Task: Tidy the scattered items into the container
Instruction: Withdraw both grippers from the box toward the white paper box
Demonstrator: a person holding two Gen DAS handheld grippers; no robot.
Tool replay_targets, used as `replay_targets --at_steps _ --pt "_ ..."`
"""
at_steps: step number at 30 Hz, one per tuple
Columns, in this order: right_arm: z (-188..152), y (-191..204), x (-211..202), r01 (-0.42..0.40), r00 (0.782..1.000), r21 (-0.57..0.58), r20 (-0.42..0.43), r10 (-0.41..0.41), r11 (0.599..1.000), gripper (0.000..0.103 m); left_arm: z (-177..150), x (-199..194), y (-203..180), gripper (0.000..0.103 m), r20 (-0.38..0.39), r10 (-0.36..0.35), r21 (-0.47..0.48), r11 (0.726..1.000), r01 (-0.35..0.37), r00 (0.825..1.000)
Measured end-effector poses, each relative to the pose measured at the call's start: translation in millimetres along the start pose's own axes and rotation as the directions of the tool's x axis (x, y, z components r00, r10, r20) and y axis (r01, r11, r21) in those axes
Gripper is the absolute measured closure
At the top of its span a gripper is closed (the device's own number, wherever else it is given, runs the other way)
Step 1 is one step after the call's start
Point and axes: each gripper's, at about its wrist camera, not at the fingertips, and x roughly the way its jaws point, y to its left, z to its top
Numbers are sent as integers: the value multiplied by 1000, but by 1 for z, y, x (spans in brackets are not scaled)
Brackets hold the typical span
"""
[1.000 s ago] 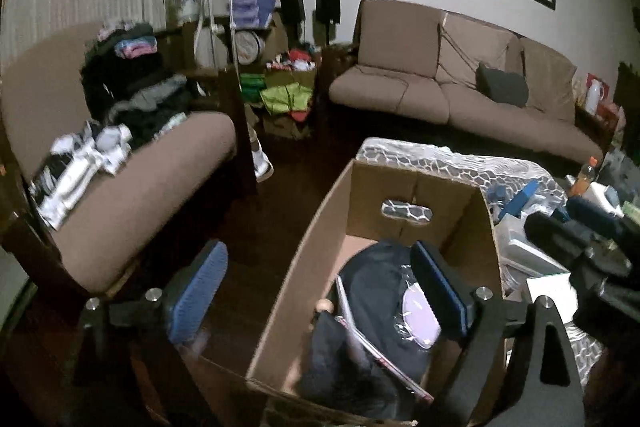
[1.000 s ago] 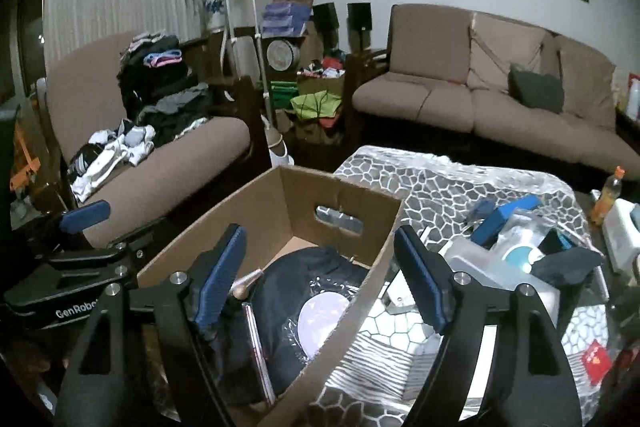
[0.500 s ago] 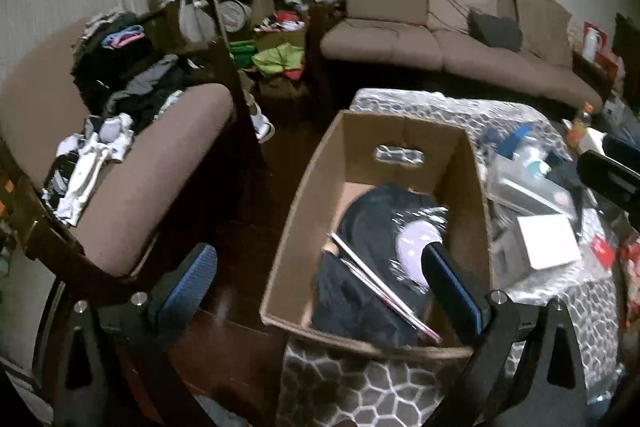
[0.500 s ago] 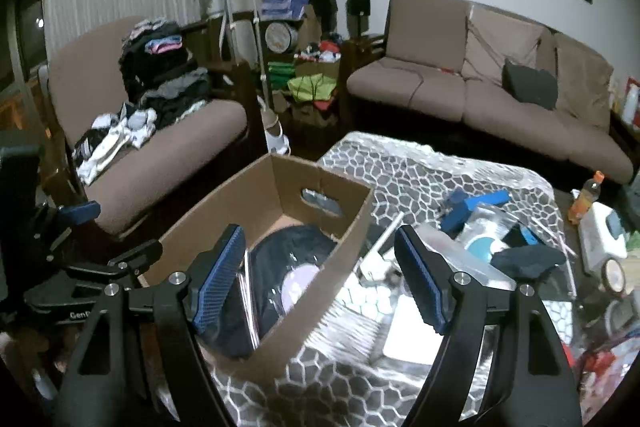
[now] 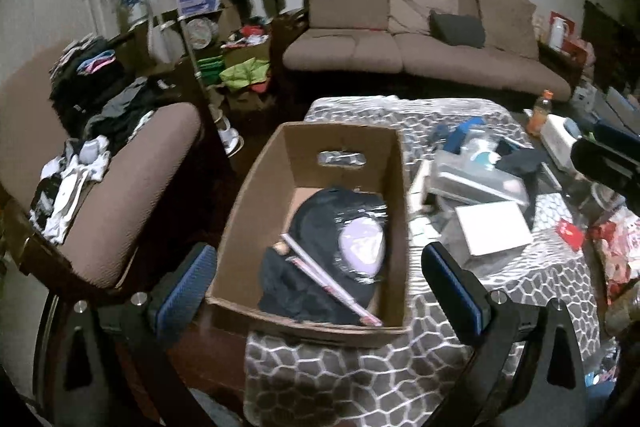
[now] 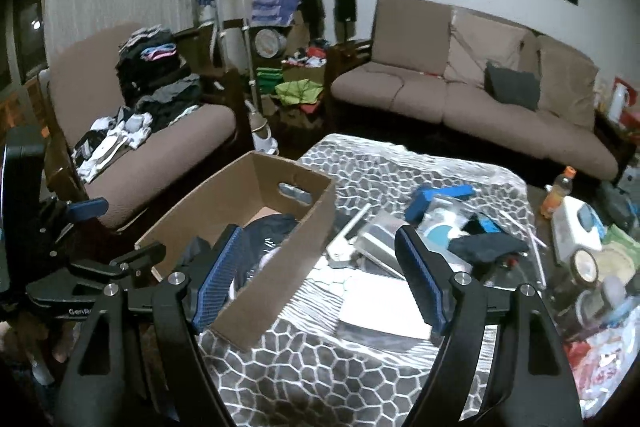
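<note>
Change record: both my tongs drawn back and raised

My left gripper [image 5: 320, 281] now frames the whole cardboard box [image 5: 340, 143], formerly seen close over its contents; my right gripper [image 6: 320, 279] has pulled back too, showing more patterned tablecloth [image 6: 320, 379] before it
</note>
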Motion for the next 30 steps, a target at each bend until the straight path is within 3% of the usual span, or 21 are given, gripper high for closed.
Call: replay_targets --at_steps 14,21,30 --pt "-40 -77 -45 121 987 71 100 -128 990 22 -4 10 -82 0 131 -101 44 994 96 986" --pt "-60 -122 -56 158 980 127 104 -171 979 22 -9 17 -125 0 196 -160 87 986 145 967" --pt "-93 -183 -70 228 966 197 79 -247 954 22 -18 31 -168 0 216 -201 119 977 178 956"
